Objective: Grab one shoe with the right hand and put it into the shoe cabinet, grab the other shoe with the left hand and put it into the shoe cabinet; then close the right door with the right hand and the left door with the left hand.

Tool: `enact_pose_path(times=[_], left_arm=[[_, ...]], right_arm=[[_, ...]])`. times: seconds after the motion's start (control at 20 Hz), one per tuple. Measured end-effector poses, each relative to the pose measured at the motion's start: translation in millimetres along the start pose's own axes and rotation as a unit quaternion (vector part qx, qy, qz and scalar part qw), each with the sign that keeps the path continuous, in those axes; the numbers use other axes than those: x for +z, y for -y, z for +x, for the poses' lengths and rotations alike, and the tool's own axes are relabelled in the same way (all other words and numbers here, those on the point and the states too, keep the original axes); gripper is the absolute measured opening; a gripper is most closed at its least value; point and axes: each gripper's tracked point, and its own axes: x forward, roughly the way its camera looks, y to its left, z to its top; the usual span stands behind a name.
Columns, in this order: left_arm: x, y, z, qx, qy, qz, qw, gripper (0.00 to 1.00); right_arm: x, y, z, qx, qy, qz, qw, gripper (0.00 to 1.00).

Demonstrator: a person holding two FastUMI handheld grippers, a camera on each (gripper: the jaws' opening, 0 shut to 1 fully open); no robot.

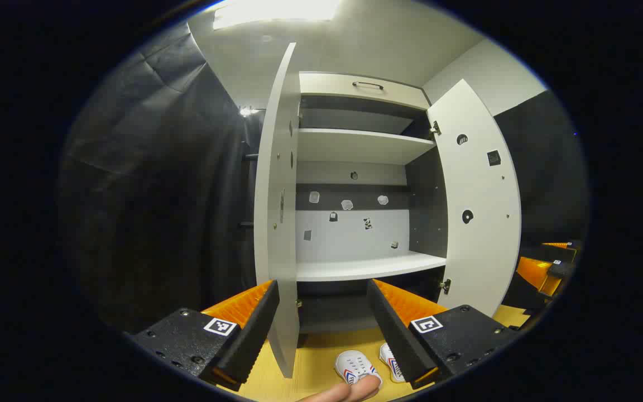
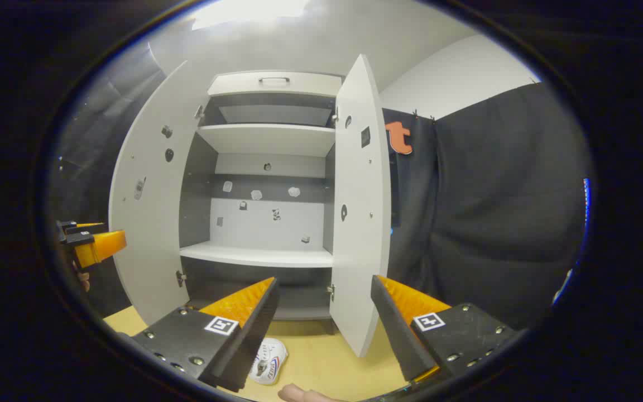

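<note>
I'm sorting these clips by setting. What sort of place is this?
Likely a staged recording booth, not a home: a white shoe cabinet with both doors open stands against black cloth walls, and small white shoes lie on a yellow wooden floor.

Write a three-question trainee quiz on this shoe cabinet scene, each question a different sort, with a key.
1. True or false: both cabinet doors stand open.
2. Where are the shoes? A) on the lower shelf B) on the floor in front of the cabinet C) in the right claw
3. Fill in: the left claw and the right claw are both ____, holding nothing.

Key: 1 true; 2 B; 3 open.
</note>
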Motion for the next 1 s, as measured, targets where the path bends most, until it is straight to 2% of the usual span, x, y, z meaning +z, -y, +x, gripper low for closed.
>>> enact_pose_path(times=[0.1, 0.2, 0.4, 0.6, 0.65, 0.7, 0.75, 0.8, 0.85, 1.0], left_arm=[[-1, 5, -4, -0.009, -0.001, -0.012, 1.0, 1.0], [-5, 14, -4, -0.022, -0.008, -0.027, 0.999, 0.98], [-5, 21, -5, -0.033, -0.011, -0.026, 0.999, 0.98], [-8, 20, -8, -0.029, -0.015, -0.027, 0.999, 0.98], [-9, 21, -10, -0.031, -0.016, -0.027, 0.999, 0.98], [-9, 22, -10, -0.033, -0.018, -0.026, 0.999, 0.98], [-10, 23, -11, -0.035, -0.019, -0.024, 0.999, 0.98], [-9, 23, -11, -0.034, -0.019, -0.023, 0.999, 1.0], [-9, 22, -13, -0.032, -0.019, -0.023, 0.999, 0.98], [-9, 22, -15, -0.028, -0.021, -0.023, 0.999, 0.98]], right_arm=[[-1, 0, -3, 0.001, -0.002, -0.002, 1.0, 0.98], [2, 1, -5, -0.001, 0.003, -0.005, 1.0, 1.0], [17, 3, -10, -0.002, 0.018, -0.002, 1.0, 0.98], [26, 9, -19, 0.001, 0.029, 0.019, 0.999, 0.98], [26, 12, -21, -0.002, 0.03, 0.022, 0.999, 0.94], [25, 17, -23, -0.008, 0.027, 0.022, 0.999, 0.98], [22, 19, -24, -0.01, 0.022, 0.022, 0.999, 0.98], [21, 18, -25, -0.006, 0.019, 0.022, 1.0, 0.93], [22, 18, -27, -0.002, 0.019, 0.023, 1.0, 0.98], [23, 19, -31, 0.001, 0.021, 0.019, 1.0, 0.98]])
